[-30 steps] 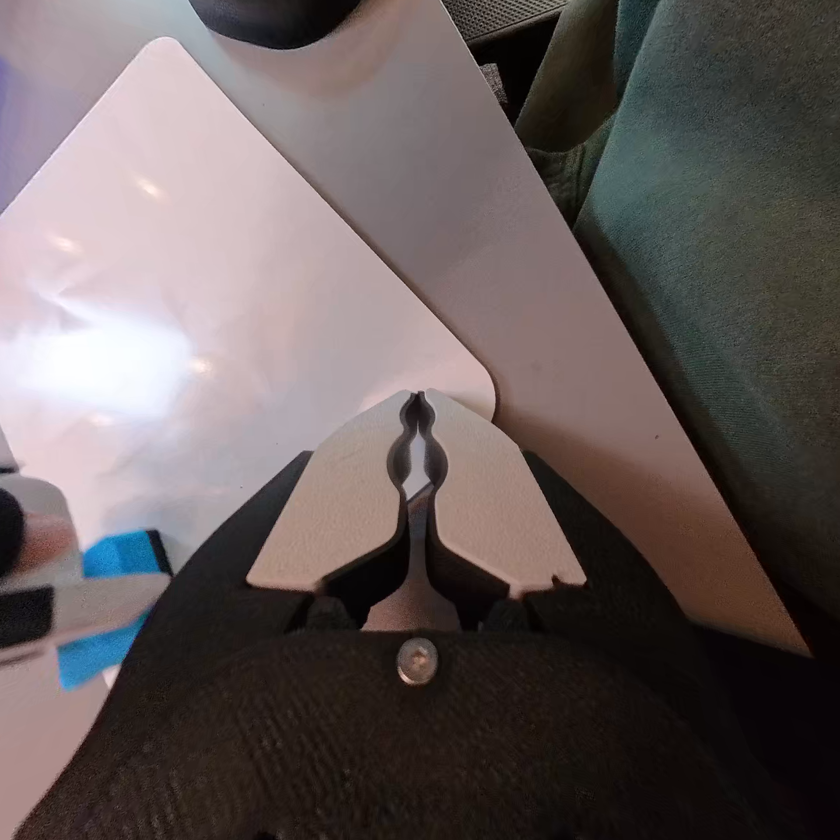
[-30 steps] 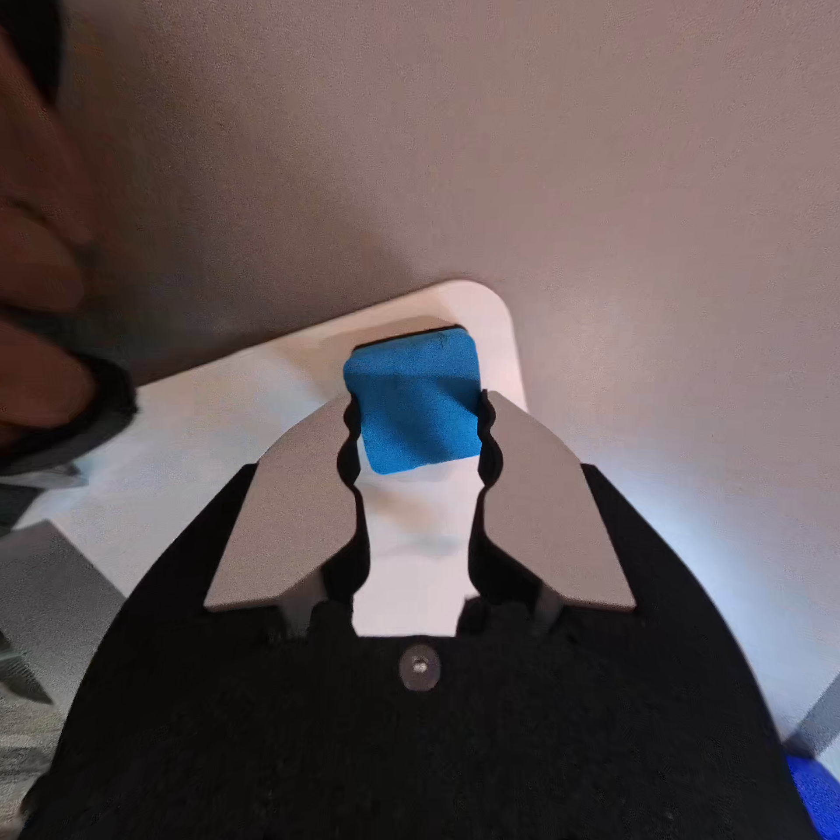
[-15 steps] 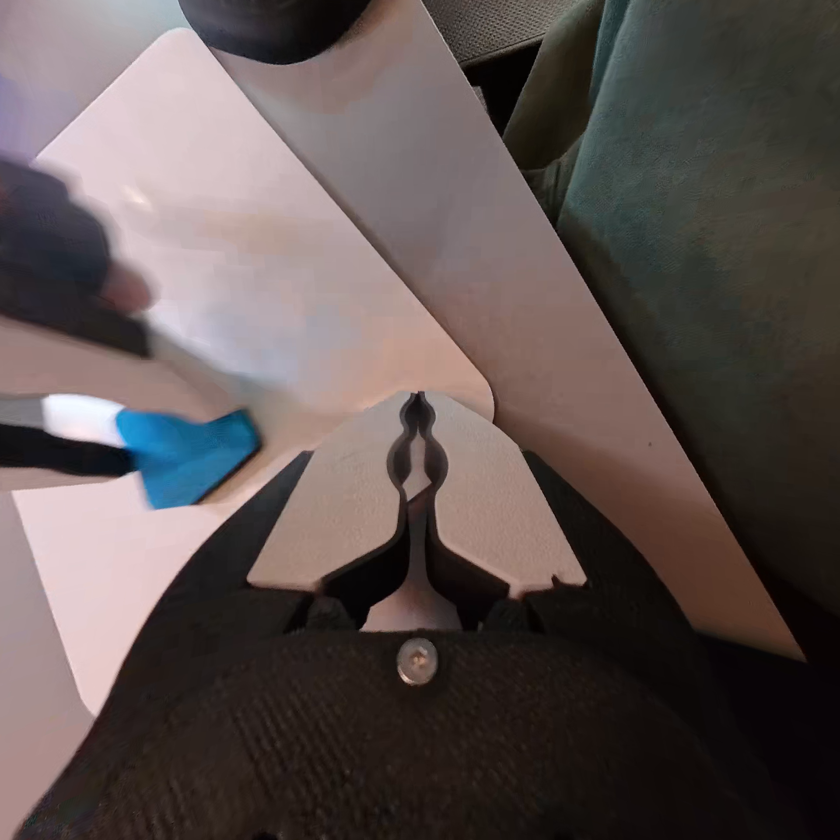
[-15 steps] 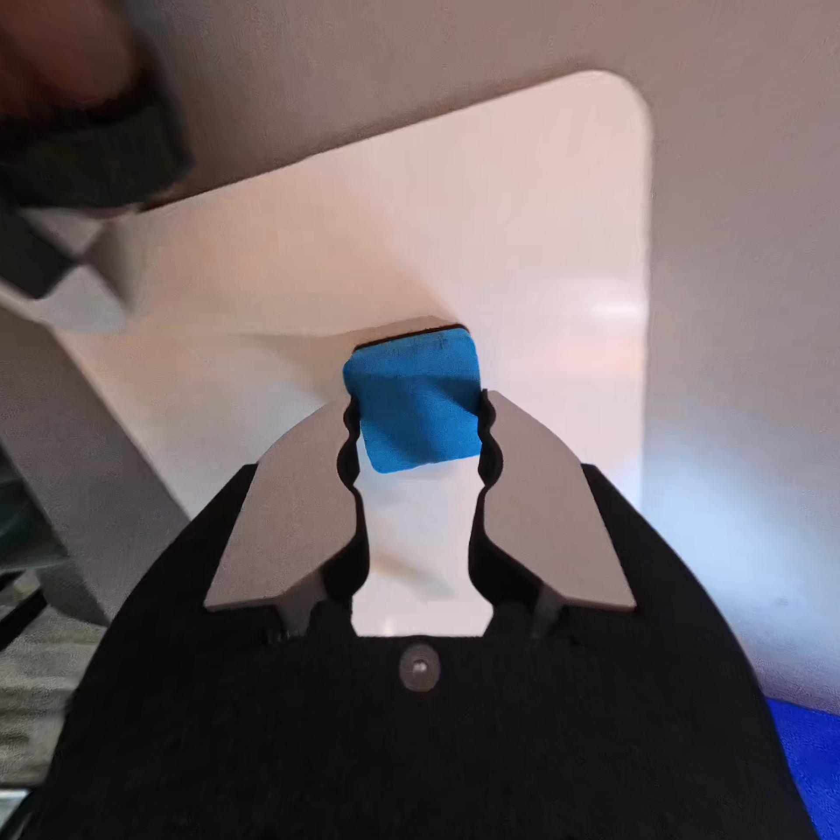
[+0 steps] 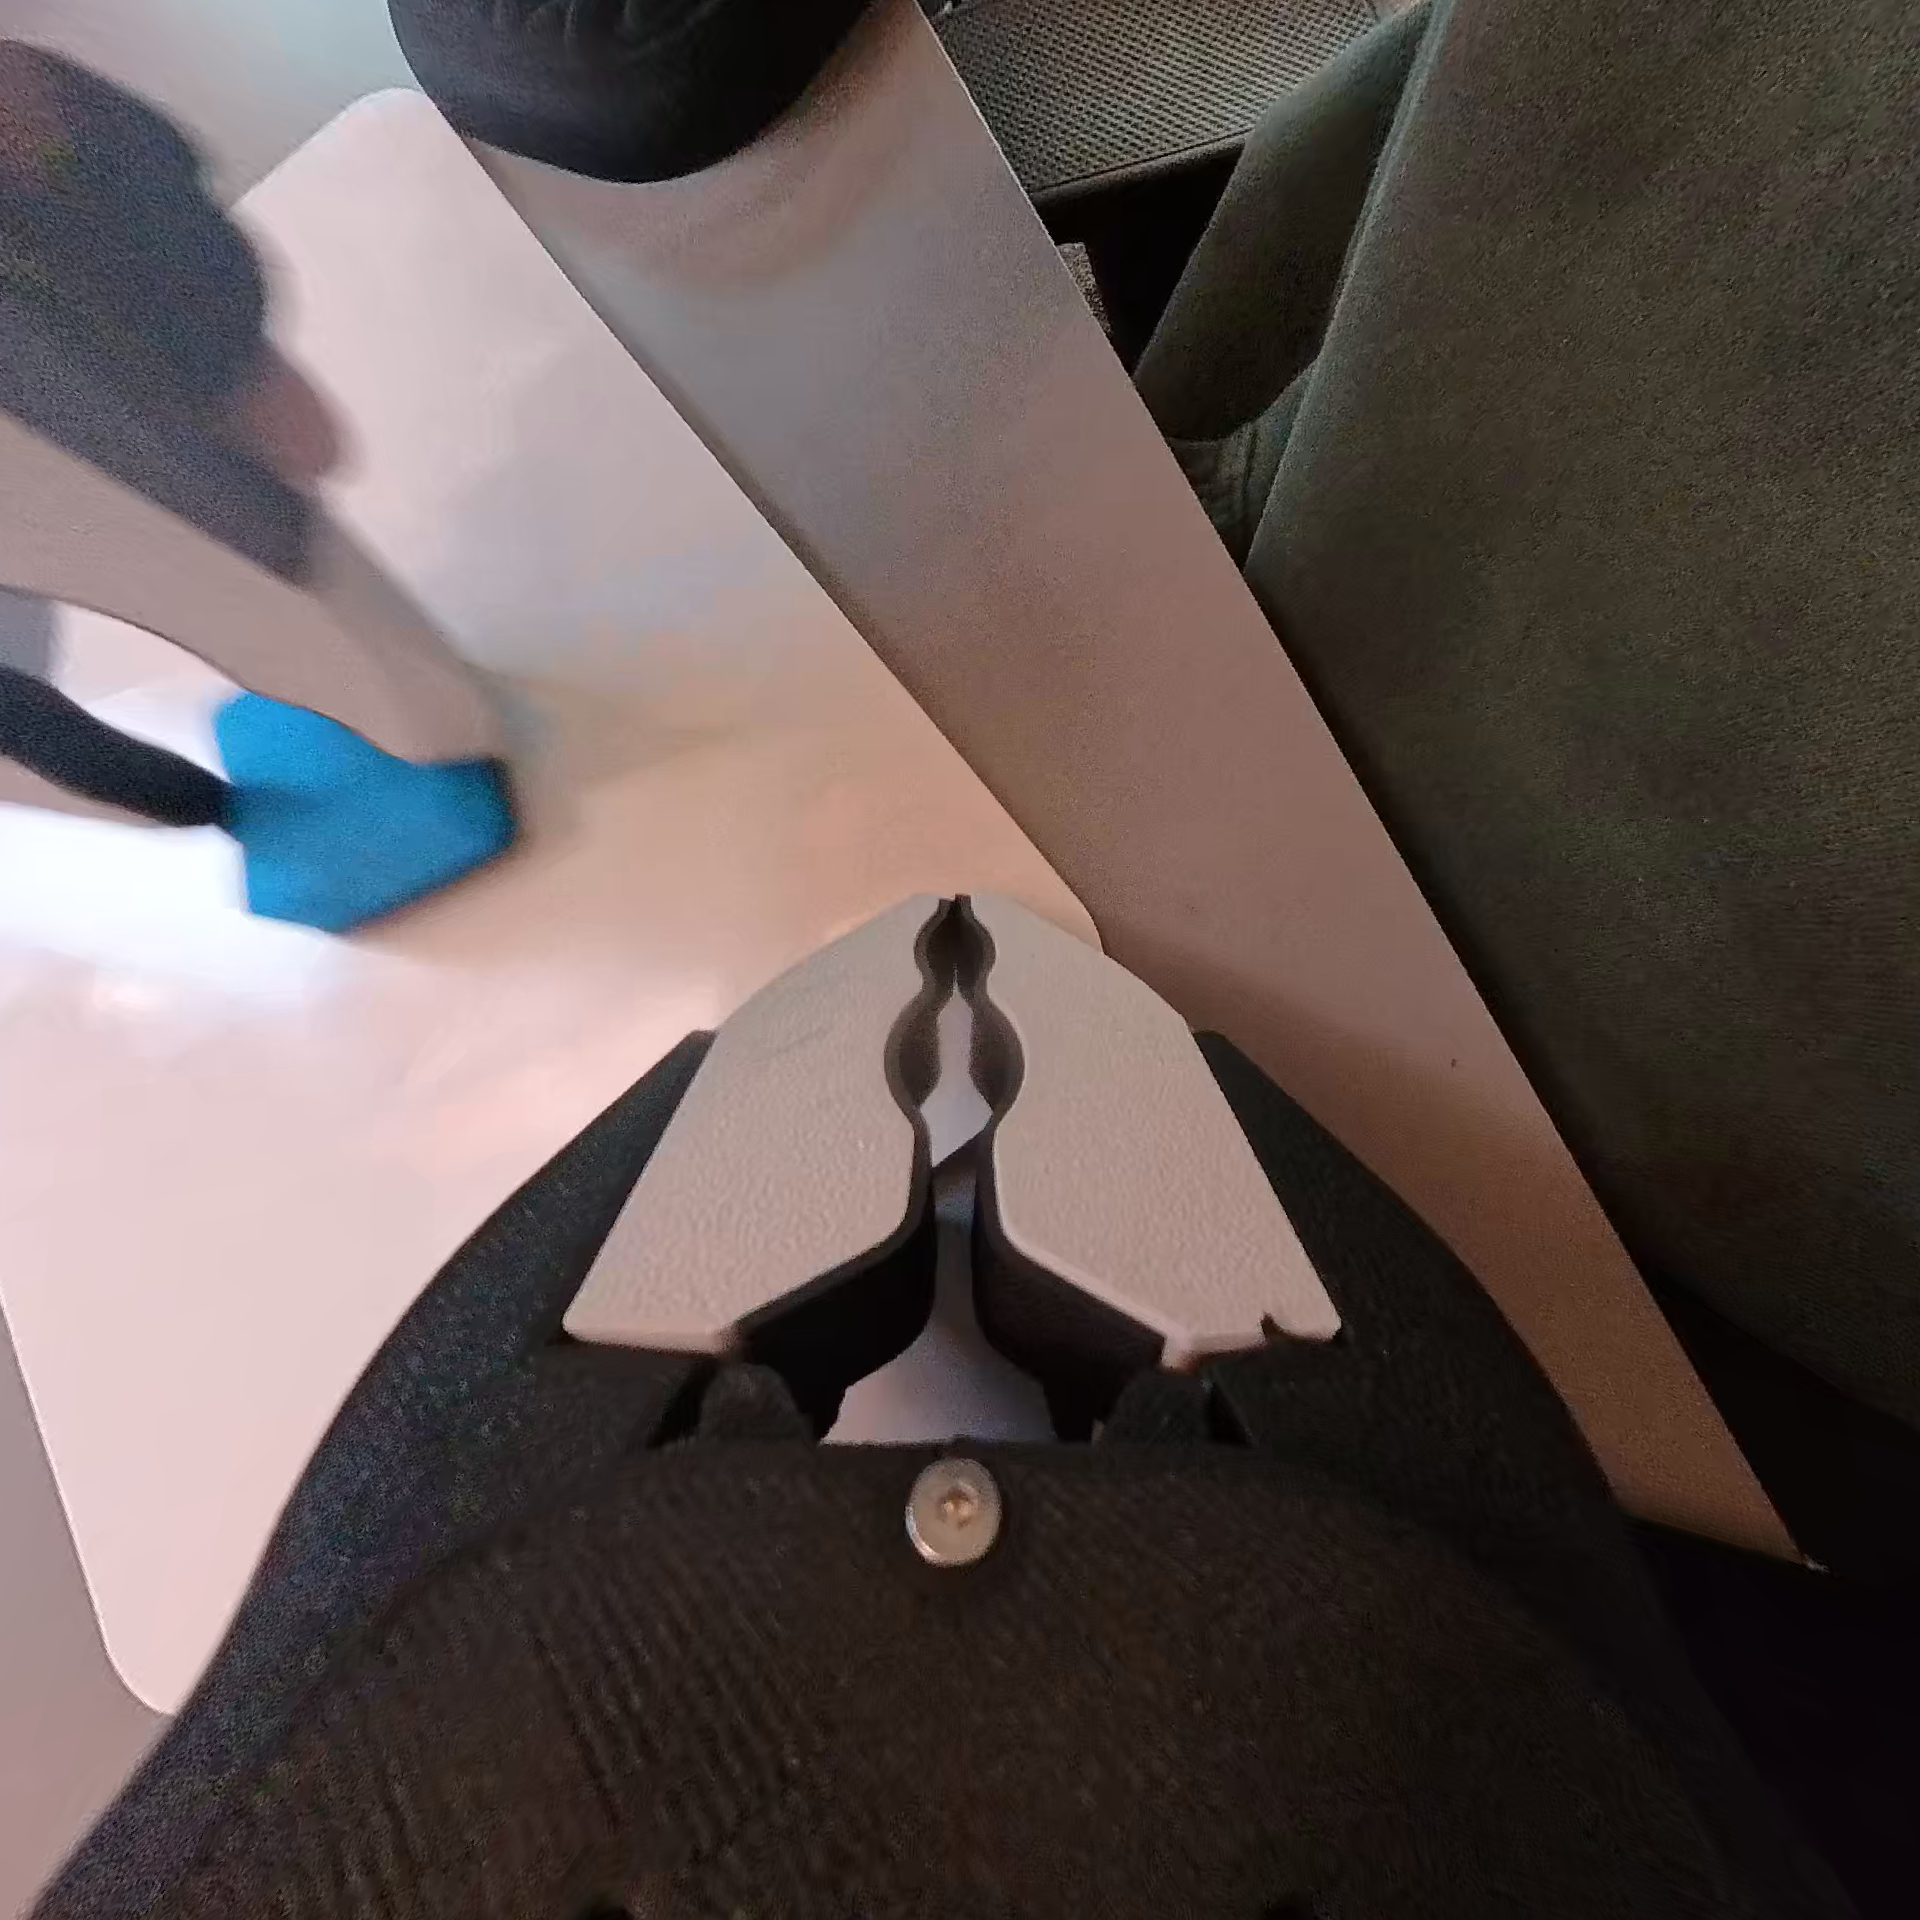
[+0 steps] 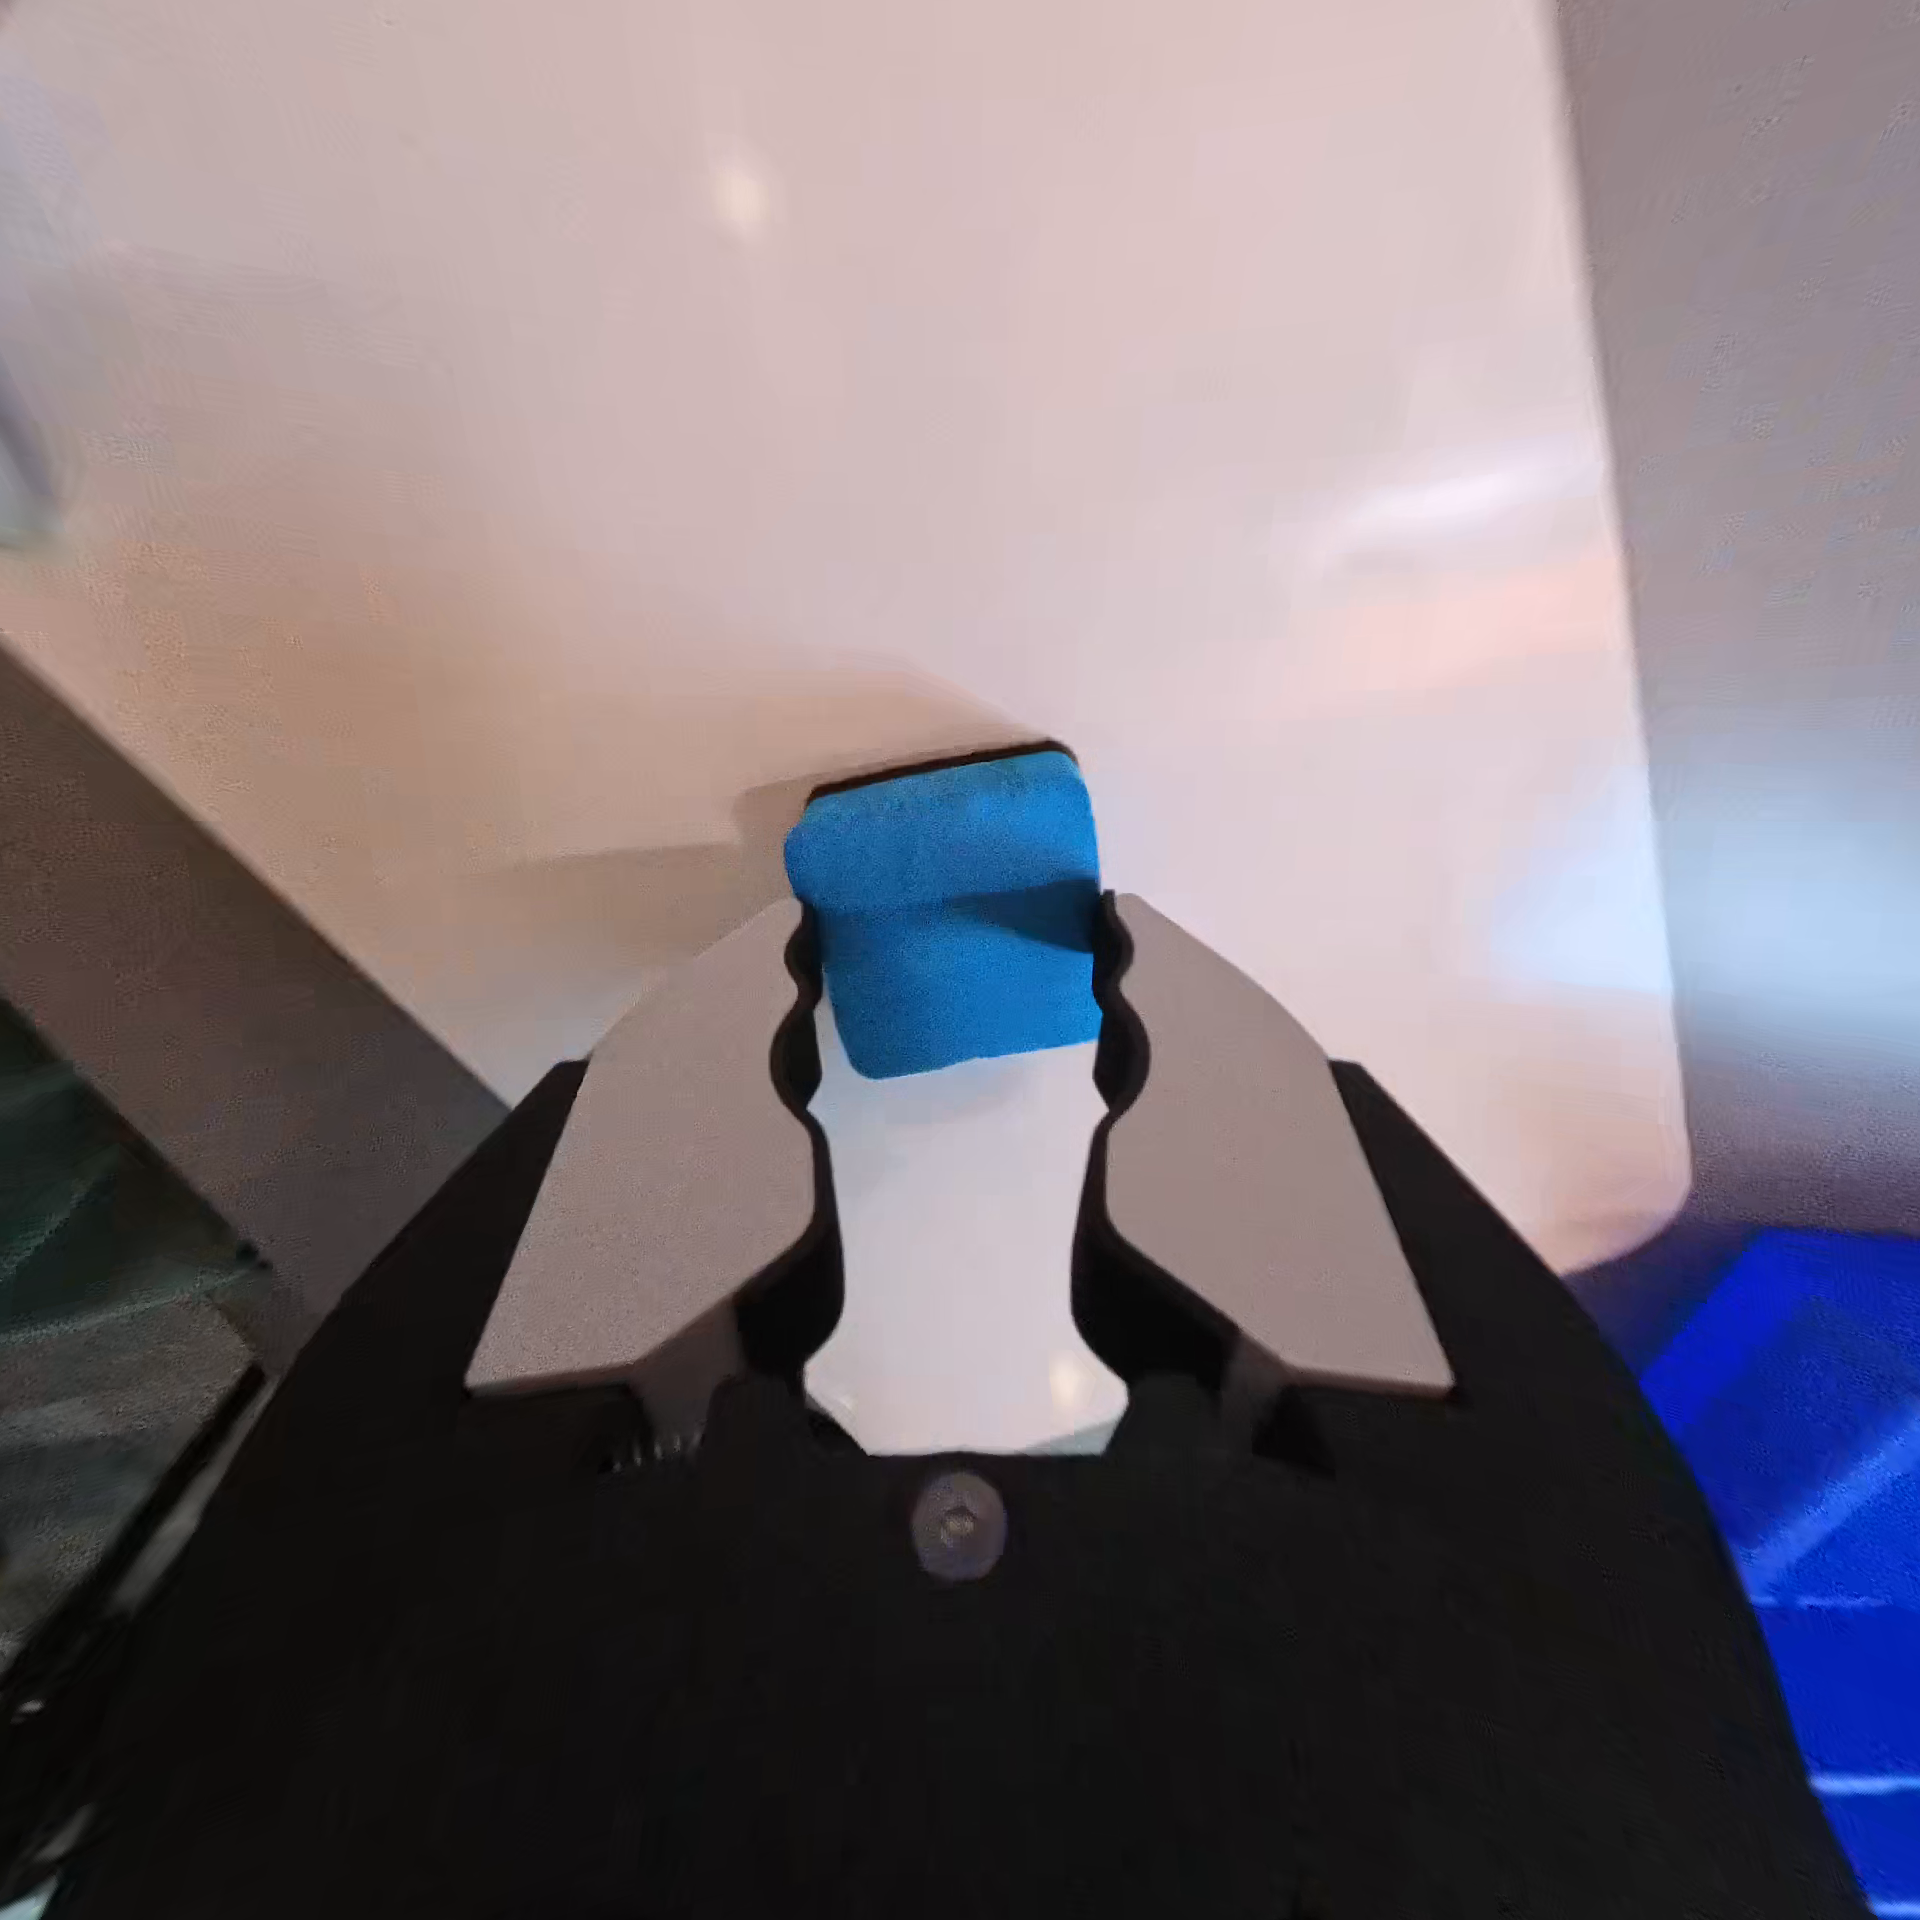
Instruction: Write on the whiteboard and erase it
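A blank white whiteboard (image 5: 623, 623) lies flat on a grey table (image 5: 935, 468). My left gripper (image 5: 956, 914) is shut with nothing between its fingers, and its tips rest at the board's near right corner. My right gripper (image 6: 951, 909) is shut on a blue eraser (image 6: 935, 831) whose black underside presses on the whiteboard (image 6: 935, 364). In the left wrist view the eraser (image 5: 353, 821) shows blurred at the left, over the board, with a gloved hand (image 5: 135, 312) behind it. No writing shows on the board.
A person's green clothing (image 5: 1610, 520) fills the right beyond the table's edge. A black rounded object (image 5: 623, 73) sits at the table's far end. A blue object (image 6: 1808, 1403) lies at the right beside the board. The grey table (image 6: 1766, 312) surrounds the board.
My right gripper has swept the blue eraser across the board, from its corner toward the middle. My left gripper has stayed shut at the board's corner.
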Demonstrator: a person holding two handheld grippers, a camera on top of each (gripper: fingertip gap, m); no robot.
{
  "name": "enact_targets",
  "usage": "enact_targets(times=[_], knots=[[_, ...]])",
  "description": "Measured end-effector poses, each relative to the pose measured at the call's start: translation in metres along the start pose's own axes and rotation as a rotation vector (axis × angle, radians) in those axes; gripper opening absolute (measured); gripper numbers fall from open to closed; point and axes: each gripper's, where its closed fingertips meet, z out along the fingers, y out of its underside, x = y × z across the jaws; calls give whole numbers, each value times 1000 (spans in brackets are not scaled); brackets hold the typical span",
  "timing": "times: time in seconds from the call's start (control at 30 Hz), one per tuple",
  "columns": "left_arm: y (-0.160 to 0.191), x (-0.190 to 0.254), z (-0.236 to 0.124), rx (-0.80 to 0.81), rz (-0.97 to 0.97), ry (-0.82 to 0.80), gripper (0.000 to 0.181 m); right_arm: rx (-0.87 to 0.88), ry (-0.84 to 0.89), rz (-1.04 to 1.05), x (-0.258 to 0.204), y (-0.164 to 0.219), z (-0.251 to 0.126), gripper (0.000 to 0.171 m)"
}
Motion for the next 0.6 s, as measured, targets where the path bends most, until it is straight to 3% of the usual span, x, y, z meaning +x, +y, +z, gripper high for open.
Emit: enact_targets(times=[0.1,0.17,0.2,0.27,0.33,0.47,0.53,0.6], knots=[[0,0,0,-3,-3,-9,0,81,-10,-164,-40,-61,4,51],[0,0,0,-6,7,-22,0,113,20,-61,3,-76,6,51],[0,0,0,-8,8,-24,0,104,45,35,37,-65,6,51],[0,0,0,-5,2,-23,0,40,86,250,95,-9,3,51],[1,0,0,-2,-3,-19,0,25,83,405,110,54,-1,51],[0,-2,0,-1,-17,-14,0,29,79,482,55,129,-8,51],[0,-2,0,-1,-18,-19,0,53,80,452,18,126,-9,51],[0,-2,1,-5,-18,-21,0,81,72,340,-18,93,-7,51]])
